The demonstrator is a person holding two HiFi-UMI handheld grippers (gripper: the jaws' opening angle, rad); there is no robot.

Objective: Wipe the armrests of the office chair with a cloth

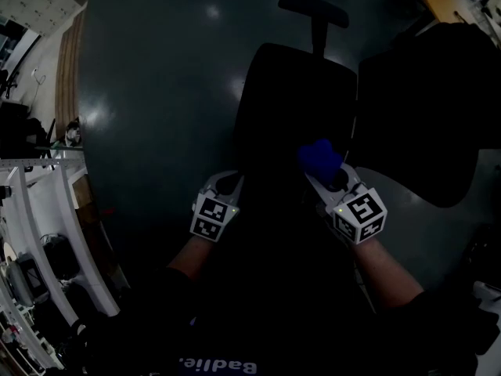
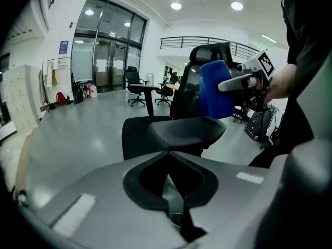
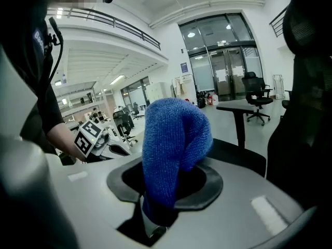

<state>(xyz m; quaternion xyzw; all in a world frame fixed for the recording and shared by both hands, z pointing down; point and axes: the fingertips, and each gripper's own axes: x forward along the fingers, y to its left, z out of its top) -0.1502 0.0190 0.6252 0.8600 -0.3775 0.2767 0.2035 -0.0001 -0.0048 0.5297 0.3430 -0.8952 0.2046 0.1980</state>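
The black office chair point(image 1: 297, 108) stands in front of me, seen from above, with its headrest point(image 1: 313, 10) at the far end. My right gripper point(image 1: 333, 177) is shut on a blue cloth point(image 1: 319, 159); in the right gripper view the cloth point(image 3: 174, 144) bulges up out of the closed jaws. My left gripper point(image 1: 227, 185) is shut with nothing in it. In the left gripper view a black armrest pad point(image 2: 187, 131) lies just beyond the jaws, and the blue cloth point(image 2: 218, 90) hangs above its far end, apart from it.
A second dark chair point(image 1: 423, 108) stands close on the right. White shelving point(image 1: 47, 233) lines the left side. Grey floor point(image 1: 156, 92) stretches to the left of the chair. More desks and chairs point(image 2: 140, 87) stand far off by the glass doors.
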